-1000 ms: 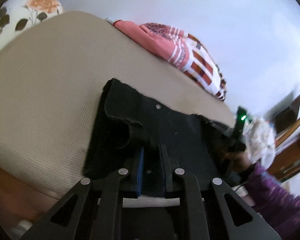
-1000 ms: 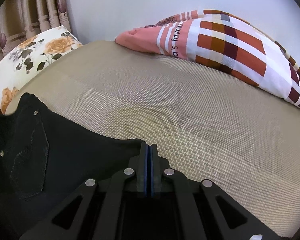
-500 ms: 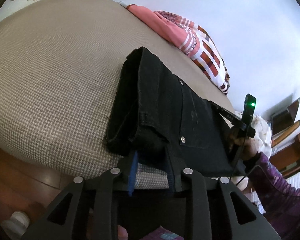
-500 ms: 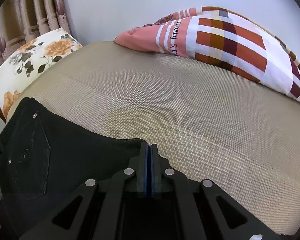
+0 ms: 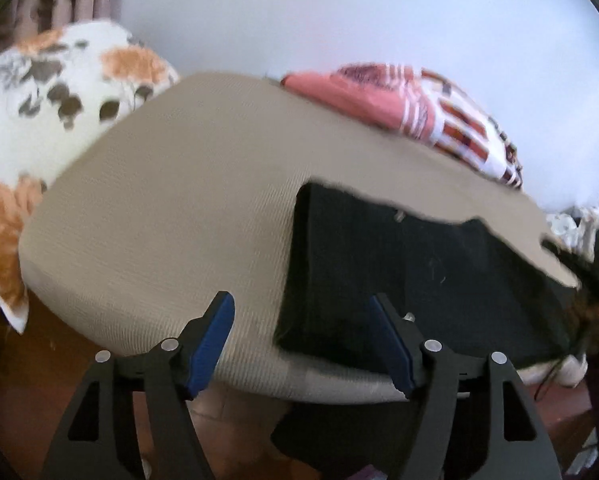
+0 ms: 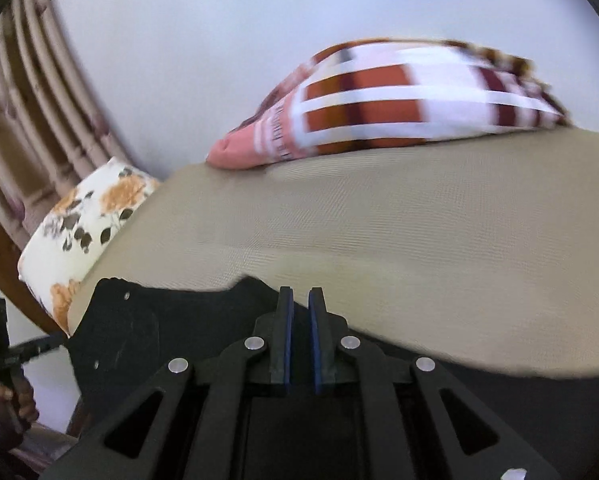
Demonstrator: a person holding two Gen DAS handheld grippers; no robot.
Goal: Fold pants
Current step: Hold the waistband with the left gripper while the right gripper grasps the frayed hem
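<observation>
Black pants (image 5: 411,280) lie folded on the near edge of the tan bed (image 5: 171,216); they look like heavy, limp denim, so you'd best pinch a thick folded edge or corner. Your left gripper (image 5: 303,340) is wide open, empty, just short of them. Only the right view shows your right gripper (image 6: 301,340) with a narrow gap between its jaws; whether cloth sits in it, you cannot tell.

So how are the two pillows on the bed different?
The flowery pillow is white with orange blooms and dark leaves; the checked pillow has red, pink and white squares and stripes. The flowery pillow sits at the left end of the bed, the checked pillow along the back by the wall. Both are soft and lie at the bed's edges.
</observation>
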